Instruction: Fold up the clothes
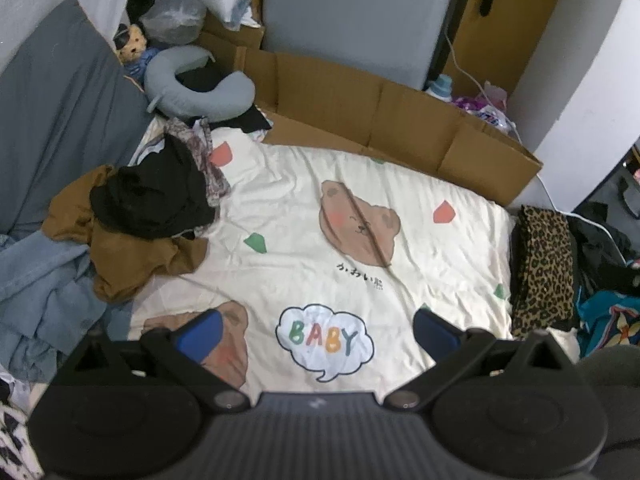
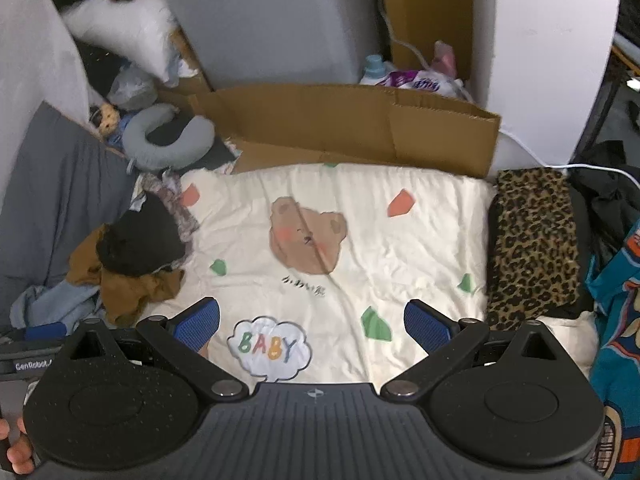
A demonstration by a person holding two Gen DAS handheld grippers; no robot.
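Note:
A heap of unfolded clothes lies at the left of the cream bear-print bedsheet (image 1: 304, 184): a black garment (image 1: 152, 196) on top of a brown one (image 1: 128, 260), with light blue denim (image 1: 44, 276) beside them. The heap also shows in the right wrist view (image 2: 140, 244). A folded leopard-print garment (image 1: 544, 268) lies at the sheet's right edge, seen too in the right wrist view (image 2: 534, 244). My left gripper (image 1: 316, 332) is open and empty above the sheet's near part. My right gripper (image 2: 312, 322) is open and empty over the "BABY" print. The left gripper's body shows at the lower left of the right wrist view (image 2: 28, 356).
A cardboard wall (image 1: 400, 116) borders the far side of the bed. A grey neck pillow (image 1: 200, 88), a stuffed toy (image 1: 132, 44) and a grey pillow (image 1: 60, 112) sit at the far left. A teal patterned cloth (image 2: 616, 320) and dark clothes (image 2: 608, 188) lie at the right.

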